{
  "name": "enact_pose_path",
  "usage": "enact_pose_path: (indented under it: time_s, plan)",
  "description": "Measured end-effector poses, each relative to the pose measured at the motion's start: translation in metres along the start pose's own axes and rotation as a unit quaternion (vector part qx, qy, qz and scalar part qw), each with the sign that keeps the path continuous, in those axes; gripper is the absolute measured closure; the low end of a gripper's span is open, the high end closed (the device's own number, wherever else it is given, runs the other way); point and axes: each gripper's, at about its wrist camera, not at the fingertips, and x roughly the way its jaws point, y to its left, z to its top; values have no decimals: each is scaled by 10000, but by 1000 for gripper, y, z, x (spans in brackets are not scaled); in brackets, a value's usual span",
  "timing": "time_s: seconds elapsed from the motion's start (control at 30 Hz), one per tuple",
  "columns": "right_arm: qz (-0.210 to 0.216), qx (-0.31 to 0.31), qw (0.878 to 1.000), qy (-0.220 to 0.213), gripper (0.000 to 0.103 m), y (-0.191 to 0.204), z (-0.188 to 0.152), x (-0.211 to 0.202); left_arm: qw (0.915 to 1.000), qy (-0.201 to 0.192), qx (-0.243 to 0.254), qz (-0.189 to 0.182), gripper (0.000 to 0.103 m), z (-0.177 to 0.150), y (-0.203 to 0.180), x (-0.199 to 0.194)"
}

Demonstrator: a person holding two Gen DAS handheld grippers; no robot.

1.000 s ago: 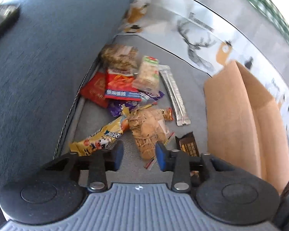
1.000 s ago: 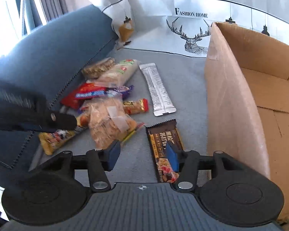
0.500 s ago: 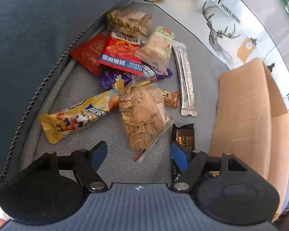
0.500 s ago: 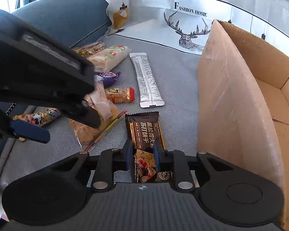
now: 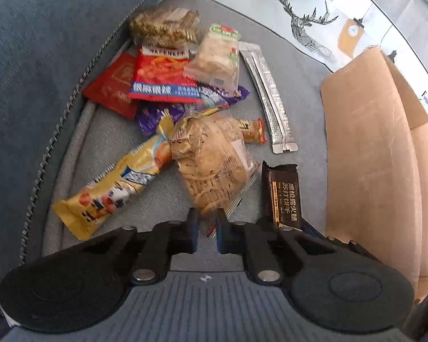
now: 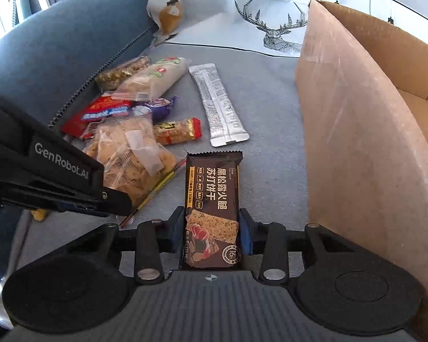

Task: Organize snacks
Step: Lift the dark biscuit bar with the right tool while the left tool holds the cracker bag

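Observation:
A heap of snack packets lies on a grey sofa seat (image 5: 294,65). My left gripper (image 5: 206,225) points steeply down and is shut on the near corner of a clear zip bag of round biscuits (image 5: 211,159). In the right wrist view that bag (image 6: 128,156) sits beside the left tool's black housing (image 6: 57,171). My right gripper (image 6: 211,228) straddles a brown cracker packet (image 6: 212,188). Its jaws are opening, with the pads still against the packet's two long edges. The packet (image 5: 284,193) lies flat next to an open cardboard box (image 6: 356,128).
Behind the bag lie a yellow packet (image 5: 114,185), a red chilli-snack packet (image 5: 162,77), a silver sachet (image 5: 271,99), a small orange bar (image 5: 254,131) and a rice-cracker pack (image 5: 216,57). The blue backrest (image 5: 28,57) rises on the left. The box wall (image 5: 368,142) stands on the right.
My left gripper came down over the biscuit bag, spread wide, then closed on its corner. My right gripper closed tight on the brown packet, then widened to the packet's full width.

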Motion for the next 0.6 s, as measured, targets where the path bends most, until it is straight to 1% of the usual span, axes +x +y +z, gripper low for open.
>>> enact_pose_path:
  time_s: [0.17, 0.23, 0.27, 0.3, 0.33, 0.37, 0.43, 0.47, 0.5, 0.6]
  plan:
    - [279, 0, 9994, -182, 63, 3, 2, -14, 9995, -117, -264, -119, 92, 3, 10, -9]
    - [365, -16, 9992, -191, 63, 5, 3, -18, 9986, -110, -471, -205, 89, 5, 18, -11]
    - [377, -18, 9992, -158, 63, 6, 2, -19, 9982, -85, -534, -248, 80, 5, 20, -11]
    - [404, -2, 9991, -93, 63, 6, 2, -17, 9979, -69, -574, -278, 69, 5, 21, -11]
    - [415, 28, 9991, -36, 62, 5, 3, -16, 9977, -80, -598, -297, 64, 7, 20, -11]
    - [393, 57, 9992, 24, 62, 5, 3, -14, 9975, -119, -623, -318, 55, 7, 20, -11]
    - [316, 121, 9994, 115, 62, 4, 2, -10, 9964, -229, -698, -434, 46, 9, 20, -14]
    - [287, 161, 9994, 138, 61, 4, 1, -8, 9957, -273, -748, -481, 39, 9, 20, -14]
    - [277, 194, 9993, 153, 60, 2, 0, -7, 9951, -299, -795, -501, 35, 9, 19, -13]
    - [265, 276, 9991, 172, 59, 1, 0, -5, 9941, -282, -925, -492, 34, 12, 16, -7]
